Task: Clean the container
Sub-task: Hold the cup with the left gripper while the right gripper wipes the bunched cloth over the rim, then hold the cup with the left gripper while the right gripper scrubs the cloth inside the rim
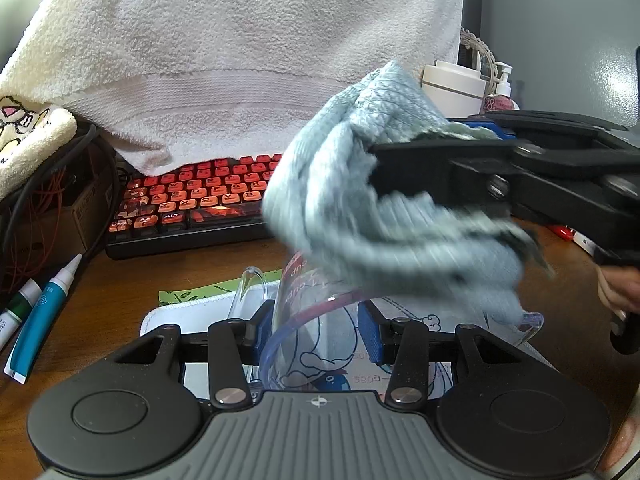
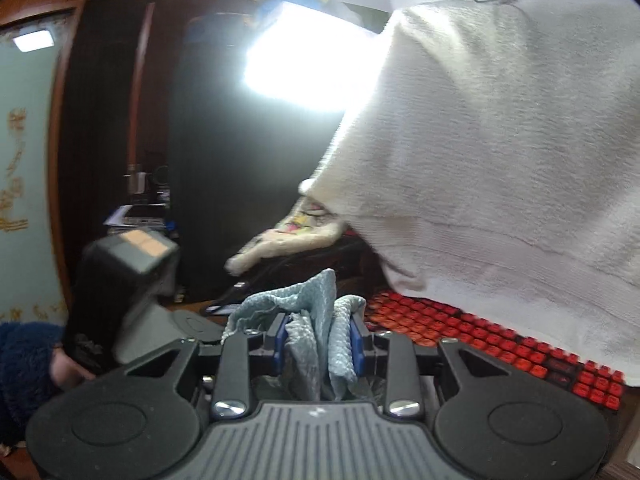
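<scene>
A clear glass measuring cup (image 1: 304,312) with red markings is held tilted between the blue pads of my left gripper (image 1: 318,330), just above a white printed mat (image 1: 188,312). My right gripper (image 1: 400,152) comes in from the right, shut on a light blue cloth (image 1: 360,184) that hangs bunched over the cup's mouth. In the right wrist view the cloth (image 2: 316,320) is pinched between the blue pads of my right gripper (image 2: 318,344). The left gripper's body (image 2: 120,280) shows at the left there.
A red-keyed keyboard (image 1: 192,200) lies behind the cup, partly under a hanging white towel (image 1: 240,60). Tubes (image 1: 40,316) and cables lie at left on the wooden desk. A white jar (image 1: 454,84) and a pump bottle (image 1: 502,92) stand at the back right.
</scene>
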`<state>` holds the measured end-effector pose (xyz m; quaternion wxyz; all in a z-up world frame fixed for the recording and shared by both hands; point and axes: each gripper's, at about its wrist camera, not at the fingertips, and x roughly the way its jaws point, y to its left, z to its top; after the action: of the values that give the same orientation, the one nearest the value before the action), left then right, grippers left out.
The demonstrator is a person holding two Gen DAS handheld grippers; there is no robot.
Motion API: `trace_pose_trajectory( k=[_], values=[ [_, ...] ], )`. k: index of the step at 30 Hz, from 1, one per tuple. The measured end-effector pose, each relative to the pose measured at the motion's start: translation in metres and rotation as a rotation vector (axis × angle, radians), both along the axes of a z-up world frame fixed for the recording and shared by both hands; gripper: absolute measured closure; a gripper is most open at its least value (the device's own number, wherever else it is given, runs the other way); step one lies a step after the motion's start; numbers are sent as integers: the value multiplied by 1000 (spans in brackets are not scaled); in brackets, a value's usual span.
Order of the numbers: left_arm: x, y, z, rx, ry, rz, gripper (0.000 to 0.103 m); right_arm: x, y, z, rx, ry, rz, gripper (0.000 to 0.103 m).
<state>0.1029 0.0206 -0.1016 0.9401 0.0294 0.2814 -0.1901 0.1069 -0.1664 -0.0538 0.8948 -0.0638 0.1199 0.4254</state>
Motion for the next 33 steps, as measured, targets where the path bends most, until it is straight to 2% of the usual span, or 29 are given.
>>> trace_pose_trajectory(
  k=[4,7,9,14,17,21,27,31,33],
  values=[
    [1,1,0,0,0,0,59,16,-11,-1,19,25,-124,74],
    [1,1,-1,1,0,0,59,18,-16,-2,33,40,-153,74],
    [1,1,-1,-1,1,0,59,14,-14,-2,27,29,-143,74],
    [1,0,0,-1,1,0,59,2,-7,-1,35,25,14,74],
    [0,0,0,-2,2,0,59,-5,0,1,22,12,70,74],
    [0,0,0,0,1,0,59,-3,0,2,8,9,35,74],
    [0,-1,0,2,0,0,59,16,-13,0,29,39,-132,74],
    [-1,-2,0,3,-2,0,59,12,-14,-1,29,32,-115,74],
    [-2,-3,0,4,-3,0,59,8,-12,0,36,35,-52,74]
  ],
)
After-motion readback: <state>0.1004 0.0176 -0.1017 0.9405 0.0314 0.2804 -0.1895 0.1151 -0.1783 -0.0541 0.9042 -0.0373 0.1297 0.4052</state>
